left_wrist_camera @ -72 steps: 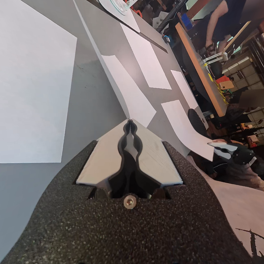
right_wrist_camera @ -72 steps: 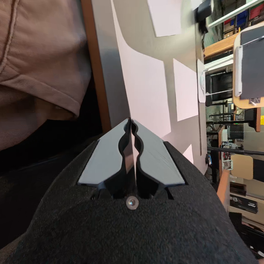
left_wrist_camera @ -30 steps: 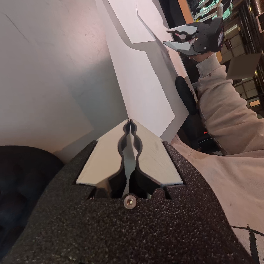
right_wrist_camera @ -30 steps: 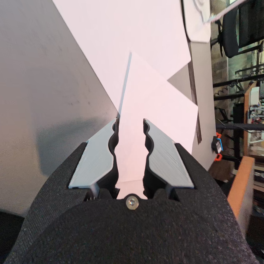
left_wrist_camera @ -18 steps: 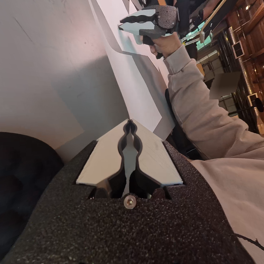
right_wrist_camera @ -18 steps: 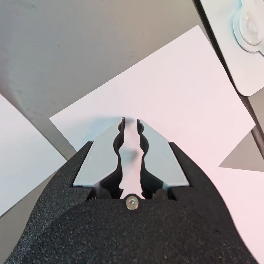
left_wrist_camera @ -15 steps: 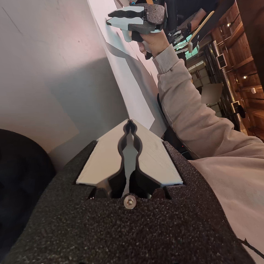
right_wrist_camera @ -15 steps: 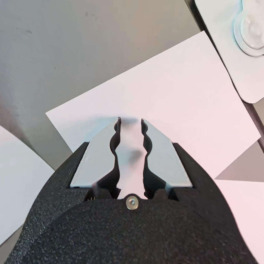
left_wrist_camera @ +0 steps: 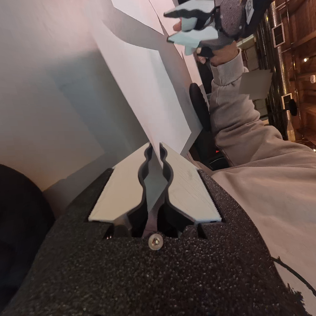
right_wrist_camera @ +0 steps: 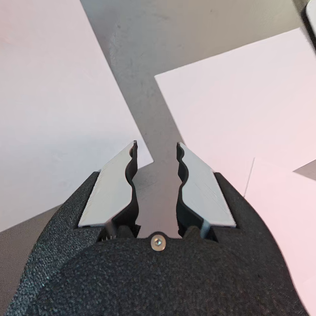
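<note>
My left gripper [left_wrist_camera: 155, 143] has its jaws a small way apart. The edge of a white paper sheet [left_wrist_camera: 150, 89] runs between them, and the sheet lies curved over the grey table [left_wrist_camera: 77, 102]. My right gripper [right_wrist_camera: 156, 143] is open and empty. It hovers over a bare strip of the grey table [right_wrist_camera: 145, 68] between one white sheet [right_wrist_camera: 51, 85] on the left and another white sheet [right_wrist_camera: 239, 94] on the right. The right gripper also shows in the left wrist view [left_wrist_camera: 166, 27], open above the far sheets, held by a hand in a beige sleeve [left_wrist_camera: 239, 119].
A further white sheet [right_wrist_camera: 282, 196] overlaps at the lower right. A black chair back [left_wrist_camera: 199, 106] stands at the table's edge. A dark rounded shape [left_wrist_camera: 17, 205] fills the lower left. Wooden shelving [left_wrist_camera: 299, 51] is in the background. The grippers' ends are close to 25 centimetres from one another.
My left gripper's jaws have parted slightly from shut on the sheet. My right gripper has opened wider and moved off the sheet to the bare strip between two sheets.
</note>
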